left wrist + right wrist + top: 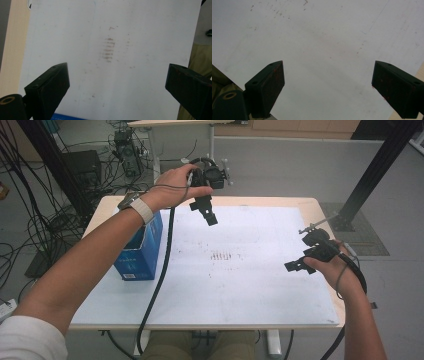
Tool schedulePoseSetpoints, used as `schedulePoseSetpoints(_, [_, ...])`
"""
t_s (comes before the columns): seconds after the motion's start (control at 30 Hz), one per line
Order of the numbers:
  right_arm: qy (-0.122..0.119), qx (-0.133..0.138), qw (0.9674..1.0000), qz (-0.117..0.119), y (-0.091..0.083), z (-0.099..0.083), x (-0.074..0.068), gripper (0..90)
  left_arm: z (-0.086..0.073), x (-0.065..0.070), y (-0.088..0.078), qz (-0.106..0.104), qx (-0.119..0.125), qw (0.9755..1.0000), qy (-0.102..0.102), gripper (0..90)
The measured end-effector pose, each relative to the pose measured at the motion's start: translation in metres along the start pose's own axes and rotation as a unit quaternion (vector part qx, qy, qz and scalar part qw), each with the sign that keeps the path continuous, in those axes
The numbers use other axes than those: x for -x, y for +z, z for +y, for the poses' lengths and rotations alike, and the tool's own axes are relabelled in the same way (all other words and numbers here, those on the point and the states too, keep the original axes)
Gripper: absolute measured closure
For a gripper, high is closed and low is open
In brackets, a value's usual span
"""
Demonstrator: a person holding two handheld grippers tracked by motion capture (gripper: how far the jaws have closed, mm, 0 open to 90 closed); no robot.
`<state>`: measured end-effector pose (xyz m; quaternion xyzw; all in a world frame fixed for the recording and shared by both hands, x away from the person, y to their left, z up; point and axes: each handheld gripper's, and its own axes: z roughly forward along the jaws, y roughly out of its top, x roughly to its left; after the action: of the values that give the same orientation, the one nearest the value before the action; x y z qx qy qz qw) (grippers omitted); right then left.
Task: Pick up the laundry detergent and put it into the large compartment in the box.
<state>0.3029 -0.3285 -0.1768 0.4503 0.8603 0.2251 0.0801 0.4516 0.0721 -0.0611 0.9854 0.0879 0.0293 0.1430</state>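
Observation:
My left gripper [209, 215] hangs above the far left part of the white sheet [240, 285], pointing down toward me; its jaws stand wide apart with nothing between them [117, 82]. Below it I see the sheet with a patch of brown smudges [108, 50]. My right gripper [297, 266] is held low over the sheet's right side, pointing left, open and empty [328, 87]. A blue carton [140, 251] with an open top stands at the left of the table, under my left forearm.
The wooden table edge [320, 210] frames the sheet. A black cable [160, 280] trails from the left gripper across the sheet's left side to the front edge. Black posts, cables and equipment stand on the floor behind the table.

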Motion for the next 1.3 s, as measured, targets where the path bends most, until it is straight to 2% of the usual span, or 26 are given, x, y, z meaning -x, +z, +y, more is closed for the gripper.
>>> schedulePoseSetpoints(0.43, [-0.002, 0.0, 1.0, 0.0, 0.001, 0.003, -0.001, 11.0, -0.009, -0.003, 0.01, -0.004, -0.003, 0.9999, -0.01, 5.7])
schedulePoseSetpoints(0.7, [-0.002, 0.001, 1.0, 0.001, 0.002, 0.0, -0.003, 10.9, -0.016, 0.0, 0.012, -0.003, -0.003, 0.9998, -0.017, 5.7])
schedulePoseSetpoints(1.3, [-0.003, 0.002, 1.0, 0.003, 0.004, -0.004, -0.001, 10.9, -0.017, 0.0, 0.016, -0.003, -0.005, 0.9998, -0.021, 5.7])
